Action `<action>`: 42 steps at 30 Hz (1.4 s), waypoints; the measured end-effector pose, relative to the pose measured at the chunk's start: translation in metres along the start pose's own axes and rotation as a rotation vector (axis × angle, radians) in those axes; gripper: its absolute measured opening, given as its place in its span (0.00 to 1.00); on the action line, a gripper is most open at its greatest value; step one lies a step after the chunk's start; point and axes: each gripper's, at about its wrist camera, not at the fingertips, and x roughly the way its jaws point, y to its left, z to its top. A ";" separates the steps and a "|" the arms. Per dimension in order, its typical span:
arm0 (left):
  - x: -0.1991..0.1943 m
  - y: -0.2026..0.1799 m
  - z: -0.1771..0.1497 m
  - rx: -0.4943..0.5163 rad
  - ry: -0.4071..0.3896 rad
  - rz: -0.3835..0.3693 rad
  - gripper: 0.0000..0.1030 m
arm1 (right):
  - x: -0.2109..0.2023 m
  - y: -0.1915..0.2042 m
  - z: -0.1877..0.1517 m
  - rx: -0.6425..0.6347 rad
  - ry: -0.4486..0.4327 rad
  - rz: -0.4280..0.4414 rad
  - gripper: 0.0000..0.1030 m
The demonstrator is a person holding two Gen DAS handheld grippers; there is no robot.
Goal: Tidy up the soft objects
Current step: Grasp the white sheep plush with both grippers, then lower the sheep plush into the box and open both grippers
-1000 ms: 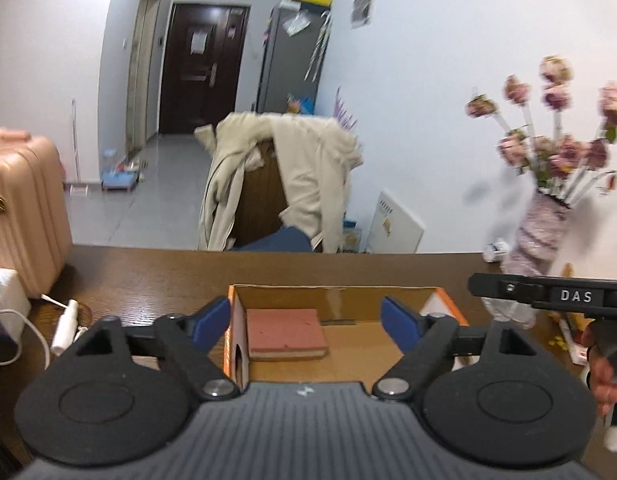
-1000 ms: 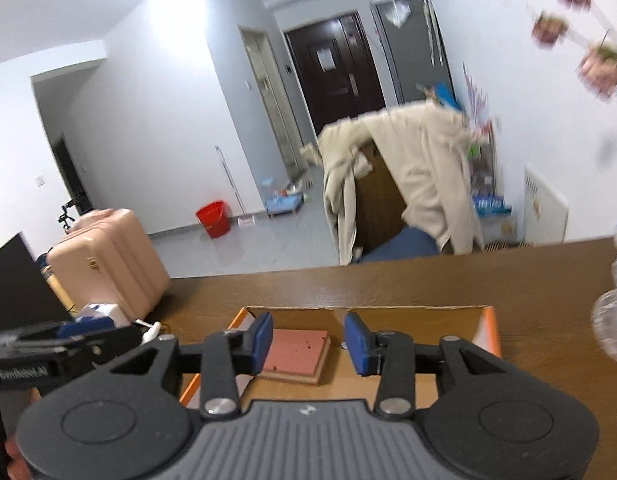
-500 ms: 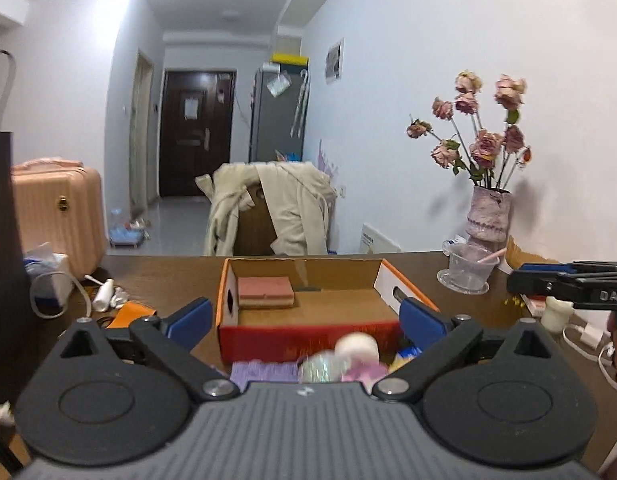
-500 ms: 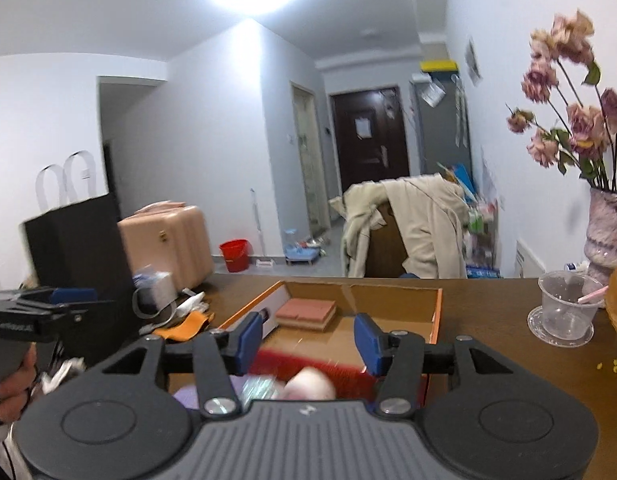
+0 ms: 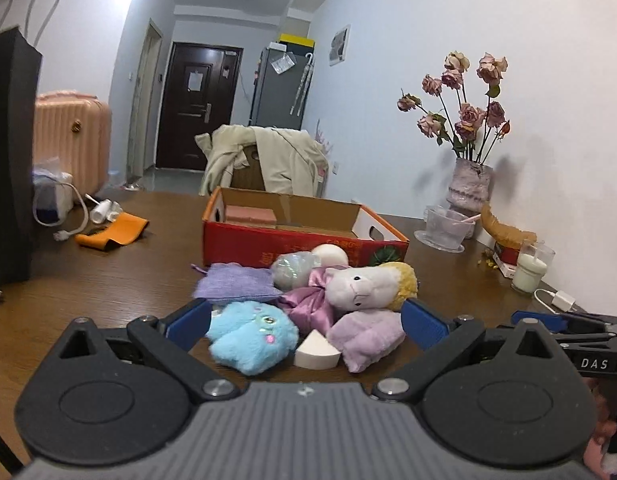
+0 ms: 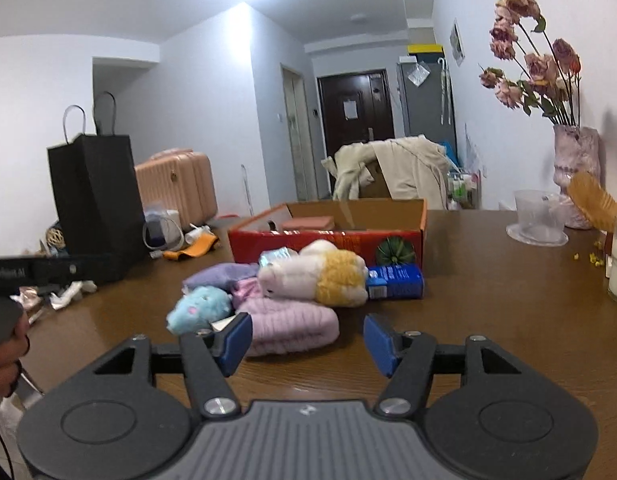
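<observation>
- Left gripper point(image 5: 304, 322), in the left wrist view, has its blue pads spread wide and holds nothing. It sits low over the near edge of the soft pile on the wooden table point(image 5: 108, 280).
- Between and just ahead of the pads lie a blue plush point(image 5: 252, 336), a white foam wedge point(image 5: 317, 354) and a lilac knitted piece point(image 5: 368, 338). Behind them are a white and yellow lamb plush point(image 5: 368, 284), a pink satin bundle point(image 5: 312, 300) and a purple cloth point(image 5: 236, 284).
- The red cardboard box point(image 5: 300, 250) stands open just behind the pile, with a pink block point(image 5: 250, 214) in its far left corner. I judge it the likely place for the toys.
- Right gripper point(image 6: 308, 340), in the right wrist view, is also parted and empty, near the lilac knitted piece point(image 6: 288, 326) but not touching it. A blue packet point(image 6: 394, 282) lies beside the lamb plush point(image 6: 316, 272).
- To do the pick well, choose one item at the pile's front. The blue plush suits the left tool; the knitted piece suits the right.
- Close on the bulk of the item, not a loose edge, as soft fabric may slip or drag its neighbours.
- Lift straight up before moving over the box wall.
</observation>
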 end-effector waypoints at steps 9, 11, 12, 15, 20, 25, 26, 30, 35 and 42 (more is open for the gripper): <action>0.079 -0.020 0.007 -0.009 0.088 -0.079 0.98 | 0.044 -0.027 0.013 0.094 -0.009 0.023 0.59; 0.095 -0.022 0.011 -0.014 0.104 -0.101 0.96 | 0.056 -0.034 0.020 0.118 -0.005 0.034 0.59; 0.104 -0.023 0.013 -0.015 0.114 -0.107 0.93 | 0.063 -0.038 0.024 0.133 -0.003 0.041 0.59; 0.129 -0.019 0.018 -0.036 0.155 -0.127 0.85 | 0.085 -0.051 0.035 0.174 0.009 0.054 0.59; 0.163 -0.006 0.023 -0.111 0.228 -0.193 0.72 | 0.125 -0.066 0.048 0.242 0.047 0.088 0.56; 0.180 -0.001 0.022 -0.162 0.284 -0.234 0.59 | 0.156 -0.074 0.048 0.317 0.111 0.137 0.54; 0.182 0.000 0.022 -0.175 0.295 -0.247 0.57 | 0.161 -0.077 0.047 0.342 0.127 0.149 0.54; 0.181 -0.003 0.022 -0.184 0.294 -0.242 0.53 | 0.169 -0.081 0.040 0.396 0.150 0.181 0.46; 0.156 -0.019 0.029 -0.142 0.239 -0.258 0.52 | 0.140 -0.073 0.045 0.359 0.089 0.176 0.43; 0.112 -0.050 0.035 -0.085 0.169 -0.318 0.53 | 0.072 -0.066 0.049 0.306 -0.019 0.143 0.42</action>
